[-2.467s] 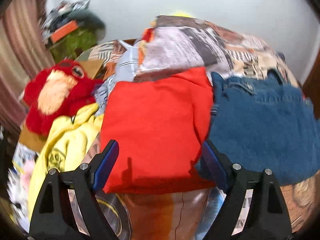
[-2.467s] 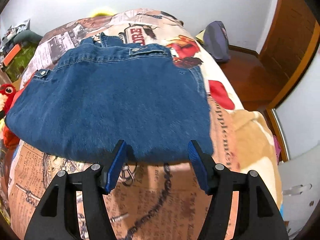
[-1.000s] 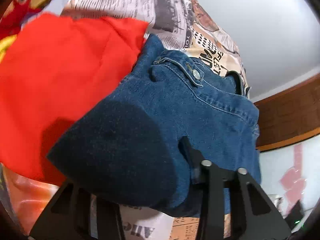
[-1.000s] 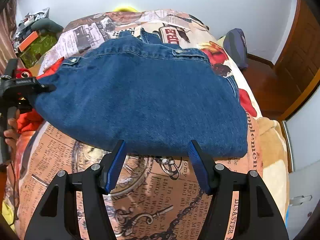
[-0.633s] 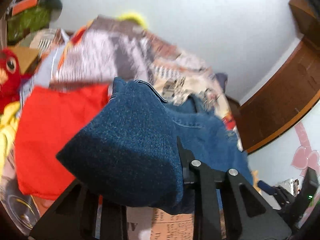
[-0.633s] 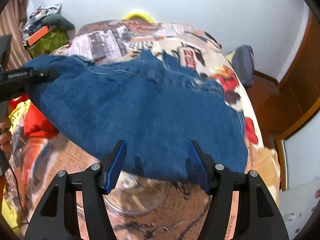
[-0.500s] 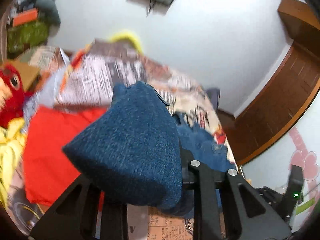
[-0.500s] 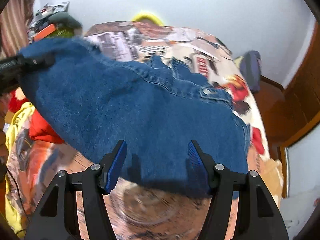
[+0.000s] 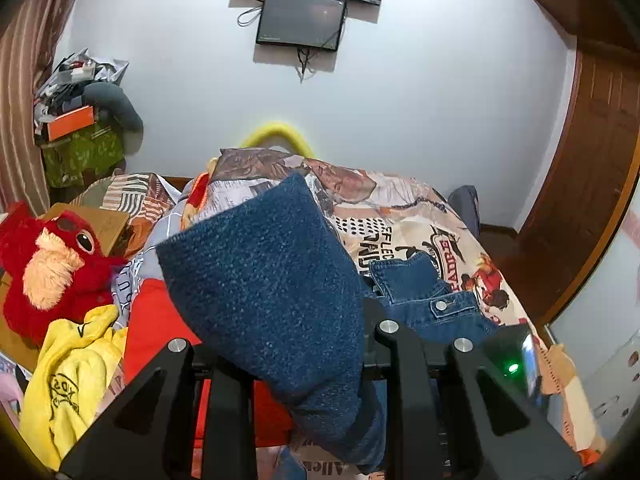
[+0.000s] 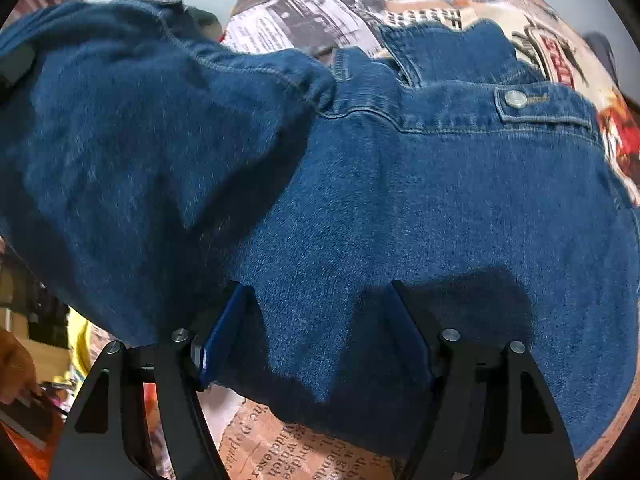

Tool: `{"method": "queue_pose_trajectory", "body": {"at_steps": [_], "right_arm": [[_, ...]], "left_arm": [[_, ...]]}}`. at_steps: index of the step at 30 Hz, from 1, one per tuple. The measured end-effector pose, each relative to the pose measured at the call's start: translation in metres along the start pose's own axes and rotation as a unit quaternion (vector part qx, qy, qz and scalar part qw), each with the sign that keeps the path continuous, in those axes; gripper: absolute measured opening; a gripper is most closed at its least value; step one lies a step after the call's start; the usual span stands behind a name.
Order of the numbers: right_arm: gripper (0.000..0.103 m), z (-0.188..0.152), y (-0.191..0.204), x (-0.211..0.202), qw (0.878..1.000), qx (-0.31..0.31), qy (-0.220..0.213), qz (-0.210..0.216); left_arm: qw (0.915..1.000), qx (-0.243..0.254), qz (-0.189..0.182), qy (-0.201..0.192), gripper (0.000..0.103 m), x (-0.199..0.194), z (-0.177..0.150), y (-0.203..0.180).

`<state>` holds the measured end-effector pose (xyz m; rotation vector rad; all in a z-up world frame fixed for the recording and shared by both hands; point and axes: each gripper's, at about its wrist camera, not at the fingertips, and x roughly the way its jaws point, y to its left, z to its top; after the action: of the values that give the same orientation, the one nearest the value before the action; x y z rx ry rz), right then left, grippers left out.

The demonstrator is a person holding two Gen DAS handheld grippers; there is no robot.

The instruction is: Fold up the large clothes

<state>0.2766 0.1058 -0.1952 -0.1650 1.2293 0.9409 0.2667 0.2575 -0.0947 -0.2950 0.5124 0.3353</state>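
A blue denim jacket [image 10: 440,184] lies on the printed bedspread [image 10: 304,20]. My left gripper [image 9: 288,344] is shut on its left end [image 9: 264,288] and holds that end raised and folded toward the middle. The rest of the jacket [image 9: 432,304] shows behind. My right gripper [image 10: 316,332] is open, its jaws either side of the jacket's near edge, close over the cloth. The lifted fold [image 10: 132,152] fills the left of the right wrist view.
A folded red garment [image 9: 156,328] and a yellow garment [image 9: 68,380] lie left of the jacket. A red plush toy [image 9: 52,268] sits at the bed's left edge. A wooden door [image 9: 592,184] stands right; a wall screen [image 9: 300,20] hangs ahead.
My left gripper closed on the jacket's left end, then lifted it up and over to the right. My right gripper moved forward and down over the jacket's near edge.
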Motion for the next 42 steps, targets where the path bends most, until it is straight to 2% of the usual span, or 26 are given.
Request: {"method": "queue_pose_trajectory", "body": {"at_steps": [2,4,6,10,12,15,19,21,23,27,31,35,38,40,42], "right_arm": [[0.068,-0.002,-0.008,-0.015,1.0,0.009,-0.01,0.003],[0.068,-0.009,-0.018,-0.037,0.999,0.008,-0.035,-0.018],[0.068,-0.015,-0.028,-0.057,0.997,-0.01,-0.056,-0.056],[0.068,-0.037,-0.063,-0.088,0.982,-0.017,-0.064,-0.176],[0.068,-0.045,-0.083,-0.097,0.979,-0.005,-0.059,-0.193],[0.068,-0.066,-0.117,-0.11,0.979,0.038,-0.047,-0.192],[0.068,-0.087,-0.144,-0.117,0.98,0.091,-0.04,-0.171],[0.068,-0.1,-0.151,-0.124,0.978,0.11,-0.045,-0.169],[0.068,-0.1,-0.152,-0.129,0.977,0.116,-0.051,-0.171],[0.068,-0.103,-0.146,-0.143,0.975,0.117,-0.067,-0.174],[0.068,-0.106,-0.141,-0.158,0.975,0.109,-0.088,-0.172],[0.068,-0.104,-0.129,-0.173,0.976,0.108,-0.116,-0.149],[0.068,-0.097,-0.114,-0.178,0.978,0.1,-0.129,-0.134],[0.068,-0.09,-0.103,-0.178,0.979,0.093,-0.137,-0.123],[0.068,-0.084,-0.092,-0.178,0.979,0.084,-0.147,-0.113]], "left_arm": [[0.9999,0.016,-0.003,-0.002,0.023,0.0,0.001,-0.011],[0.9992,0.036,-0.015,-0.004,0.023,0.001,0.003,-0.027],[0.9979,0.056,-0.03,-0.01,0.023,0.0,0.005,-0.05],[0.9932,0.09,-0.073,-0.008,0.022,0.007,0.003,-0.104],[0.9899,0.099,-0.102,0.008,0.022,0.015,-0.002,-0.127],[0.9751,0.132,-0.161,0.076,0.022,0.04,-0.026,-0.168],[0.9441,0.182,-0.196,0.193,0.023,0.078,-0.084,-0.2],[0.9367,0.194,-0.196,0.215,0.023,0.083,-0.105,-0.203],[0.9328,0.203,-0.204,0.217,0.025,0.077,-0.114,-0.203],[0.9212,0.2,-0.232,0.24,0.043,0.065,-0.113,-0.201],[0.9228,0.186,-0.237,0.24,0.044,0.046,-0.108,-0.193],[0.9303,0.164,-0.241,0.222,0.046,0.021,-0.095,-0.178],[0.9422,0.178,-0.216,0.184,0.051,0.0,-0.082,-0.164],[0.9486,0.198,-0.191,0.157,0.065,-0.013,-0.076,-0.155],[0.9529,0.218,-0.163,0.133,0.07,-0.018,-0.072,-0.146]]}}
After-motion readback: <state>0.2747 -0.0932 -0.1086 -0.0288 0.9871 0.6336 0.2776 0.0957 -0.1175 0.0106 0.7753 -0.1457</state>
